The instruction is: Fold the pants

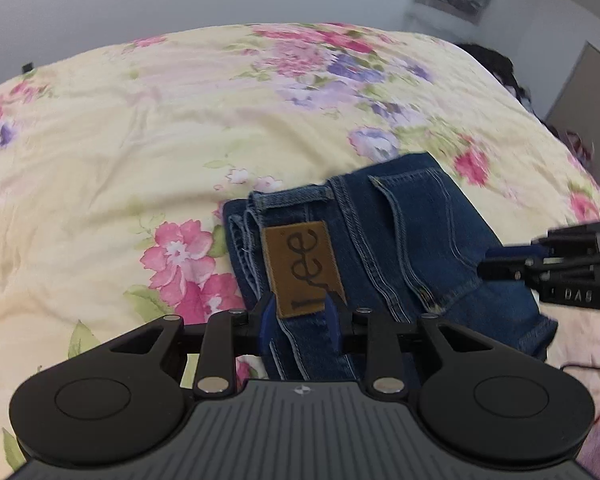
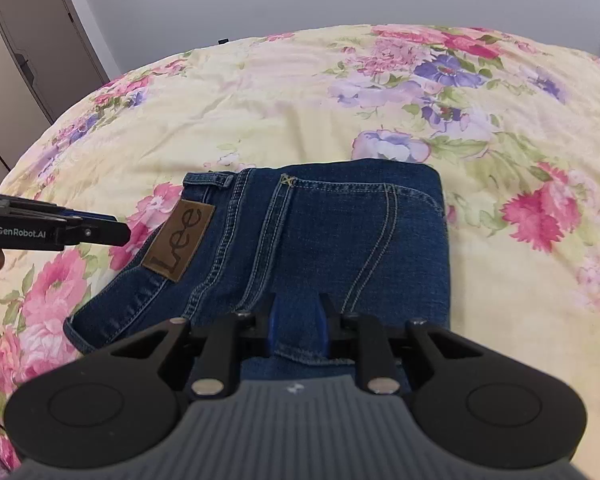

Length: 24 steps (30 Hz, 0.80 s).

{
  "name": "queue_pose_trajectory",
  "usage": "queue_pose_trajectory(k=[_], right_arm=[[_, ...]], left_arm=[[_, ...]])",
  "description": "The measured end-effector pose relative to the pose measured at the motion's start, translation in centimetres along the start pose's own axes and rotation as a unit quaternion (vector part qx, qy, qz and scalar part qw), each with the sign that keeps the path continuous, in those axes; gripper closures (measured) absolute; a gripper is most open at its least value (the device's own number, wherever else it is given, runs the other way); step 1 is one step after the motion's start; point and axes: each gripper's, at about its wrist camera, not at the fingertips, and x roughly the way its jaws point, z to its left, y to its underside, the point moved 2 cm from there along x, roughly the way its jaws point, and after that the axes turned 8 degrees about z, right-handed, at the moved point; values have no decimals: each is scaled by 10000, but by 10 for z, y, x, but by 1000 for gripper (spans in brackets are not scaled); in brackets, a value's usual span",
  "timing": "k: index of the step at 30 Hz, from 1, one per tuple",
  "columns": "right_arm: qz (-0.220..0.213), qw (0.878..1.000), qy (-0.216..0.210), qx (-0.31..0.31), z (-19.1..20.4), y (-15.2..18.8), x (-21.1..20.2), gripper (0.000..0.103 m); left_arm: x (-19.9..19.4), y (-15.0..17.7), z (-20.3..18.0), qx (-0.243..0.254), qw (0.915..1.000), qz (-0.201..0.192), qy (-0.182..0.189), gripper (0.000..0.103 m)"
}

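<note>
Folded dark blue jeans [image 1: 400, 248] with a brown Lee patch [image 1: 302, 268] lie on the flowered bedspread [image 1: 140, 140]. My left gripper [image 1: 300, 320] is open, its blue pads either side of the waistband edge by the patch. It shows in the right wrist view [image 2: 120, 232] at the left, just off the patch [image 2: 178, 246]. My right gripper [image 2: 296, 320] is open over the near edge of the jeans [image 2: 340, 232]. It shows in the left wrist view [image 1: 488, 264] at the right, over the jeans' right side.
The bedspread [image 2: 260, 100] spreads wide beyond the jeans. A grey wall lies behind, with a cupboard door [image 2: 32, 36] at the left in the right wrist view. A dark heap [image 1: 496, 64] sits at the bed's far right edge.
</note>
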Motion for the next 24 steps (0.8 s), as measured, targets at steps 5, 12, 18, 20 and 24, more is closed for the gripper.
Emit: queue_pose_trajectory(k=[5, 12, 18, 20, 24], right_arm=[[36, 9993, 316, -178, -9, 32, -30, 86], [504, 9974, 515, -74, -30, 72, -6, 89], [642, 9964, 548, -100, -29, 70, 3, 89], [643, 9965, 519, -90, -30, 67, -2, 88], [490, 9975, 486, -147, -29, 63, -19, 79]], left_arm=[[3, 17, -32, 796, 9963, 314, -110, 72], [43, 31, -25, 719, 9933, 834, -360, 79], [34, 29, -20, 529, 9939, 911, -325, 77], [25, 29, -18, 490, 9943, 888, -337, 76], [4, 33, -8, 364, 9964, 724, -257, 62]])
